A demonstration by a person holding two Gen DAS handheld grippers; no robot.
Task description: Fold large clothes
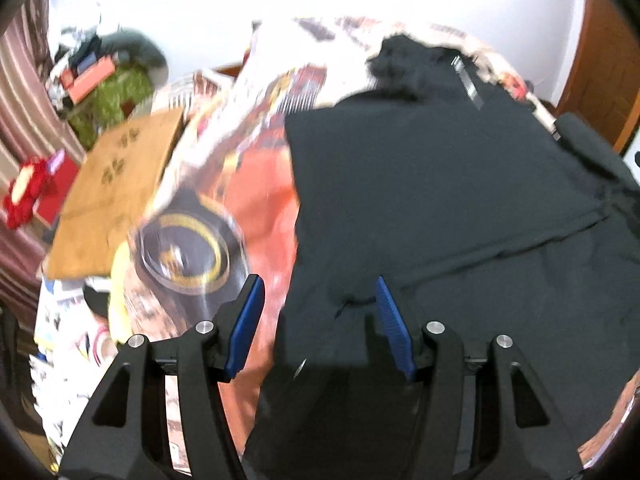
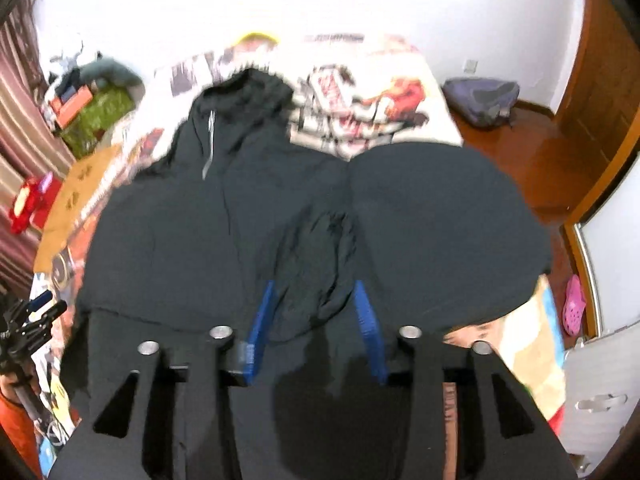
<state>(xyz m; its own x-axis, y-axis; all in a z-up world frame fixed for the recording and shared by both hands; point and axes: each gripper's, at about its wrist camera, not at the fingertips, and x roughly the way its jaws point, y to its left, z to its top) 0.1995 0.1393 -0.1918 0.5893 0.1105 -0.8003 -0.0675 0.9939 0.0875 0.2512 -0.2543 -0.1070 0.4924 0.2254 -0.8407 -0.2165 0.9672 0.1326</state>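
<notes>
garment: a large black hooded jacket (image 2: 224, 216) lay spread on the bed (image 2: 384, 92), hood toward the far edge, silver zip running down the front, hem toward the near edge.
carrier: the bed wore a loud printed cover (image 1: 256, 184); a brown cardboard sheet (image 1: 120, 184) lay at its left edge.
left side of jacket: in the left wrist view 1 panel already lay folded over the body, its straight edge running across the cloth.
right side of jacket: in the right wrist view a rounded black mass, likely a sleeve or side panel, bulged toward the right edge of the bed, and a bunch of creased cloth sat between it and the body.
left gripper (image 1: 318, 304): jaws stood wide with nothing pinched; the left pad hung over the printed cover, the right pad over black cloth, above the jacket's left edge.
right gripper (image 2: 314, 308): jaws stood moderately apart; the creased cloth showed between the blue pads (image 2: 366, 320), but blur hid whether they pressed it, so it read as not gripped.
step in hand, as judged: taking or releasing the bunched cloth on the right side to fold it inward.
how to do it well: pinch only the outer layer at a seam, lift just clear of the body, carry it across to match the left fold, then lay it flat so no crease gets trapped.
risk: grabbing 2 layers would drag the finished fold askew.
</notes>
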